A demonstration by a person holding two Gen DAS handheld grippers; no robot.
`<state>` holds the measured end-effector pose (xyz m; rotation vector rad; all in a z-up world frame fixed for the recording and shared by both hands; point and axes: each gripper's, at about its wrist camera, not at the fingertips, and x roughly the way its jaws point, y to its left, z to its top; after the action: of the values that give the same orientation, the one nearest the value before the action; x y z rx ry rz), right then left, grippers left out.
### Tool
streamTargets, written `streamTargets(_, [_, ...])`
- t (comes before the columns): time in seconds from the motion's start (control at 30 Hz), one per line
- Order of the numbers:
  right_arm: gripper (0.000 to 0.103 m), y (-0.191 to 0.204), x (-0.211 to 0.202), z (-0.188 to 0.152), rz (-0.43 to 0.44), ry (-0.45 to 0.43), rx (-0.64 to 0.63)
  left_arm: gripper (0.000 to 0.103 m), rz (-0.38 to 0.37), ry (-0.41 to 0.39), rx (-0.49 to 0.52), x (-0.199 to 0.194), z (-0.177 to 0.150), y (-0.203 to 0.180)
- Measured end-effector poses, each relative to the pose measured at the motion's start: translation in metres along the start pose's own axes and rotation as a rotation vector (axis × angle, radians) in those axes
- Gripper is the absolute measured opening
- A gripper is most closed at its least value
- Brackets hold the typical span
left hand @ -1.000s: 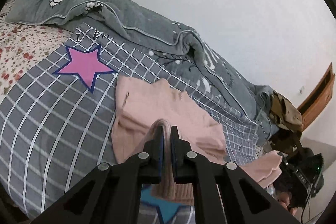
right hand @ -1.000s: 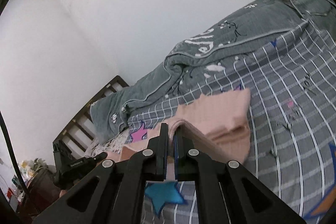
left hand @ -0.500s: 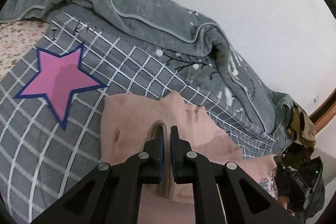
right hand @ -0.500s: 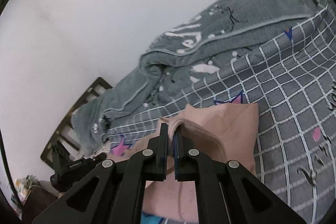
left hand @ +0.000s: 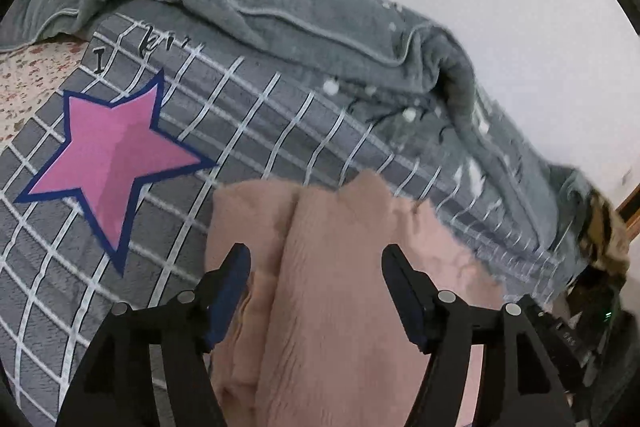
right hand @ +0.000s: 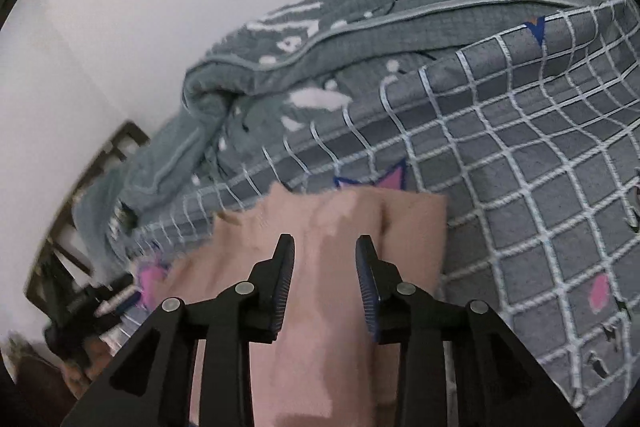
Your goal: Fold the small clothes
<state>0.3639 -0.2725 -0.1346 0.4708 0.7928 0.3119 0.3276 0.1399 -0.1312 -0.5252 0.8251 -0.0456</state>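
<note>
A: Item one, pink garment [left hand: 332, 307]: knit, soft, lying on the bed's grey checked blanket [left hand: 248, 131], its far edge just short of the rumpled grey quilt [left hand: 320, 19] heaped along the wall. A pink star [left hand: 116, 155] printed on the blanket sits to its left.

B: Layers?

A: At least two. One panel lies over another, with a lengthwise ridge between them on the left side.

B: Left tongs [left hand: 316, 283]?

A: Jaws opening, well apart, pads clear of the cloth. The garment lies between and under them, not gripped.

B: Right tongs [right hand: 325, 259]?

A: Also opening, a narrower gap. Pink knit below and between the pads; nothing pinched there either, as far as I can see.

B: Step in hand?

A: I judge it the release at the end of a fold: the doubled edge laid down on the far portion, both tongs letting go.

B: Next move?

A: Probably lifting both tongs clear without dragging the top layer, then finding a fresh edge for another fold or pressing the ridge flat. Loose knit shifts easily.

B: Containers?

A: None visible. No basket, box or drawer; nothing stored anywhere. A dark bed frame [right hand: 100, 155] shows at the far left, blurred.
</note>
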Motion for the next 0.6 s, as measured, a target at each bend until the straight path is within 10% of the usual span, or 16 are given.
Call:
streamTargets(0.2, [0.049,-0.001,-0.012,-0.032,-0.123,0.054,-0.165,0.069,0.056,0.04,0.083,0.001,-0.026,0.005])
streamTargets(0.6, [0.053,-0.019,-0.014,-0.082,-0.097,0.156,-0.134,0.077,0.055,0.064,0.151,-0.016,-0.075,0.029])
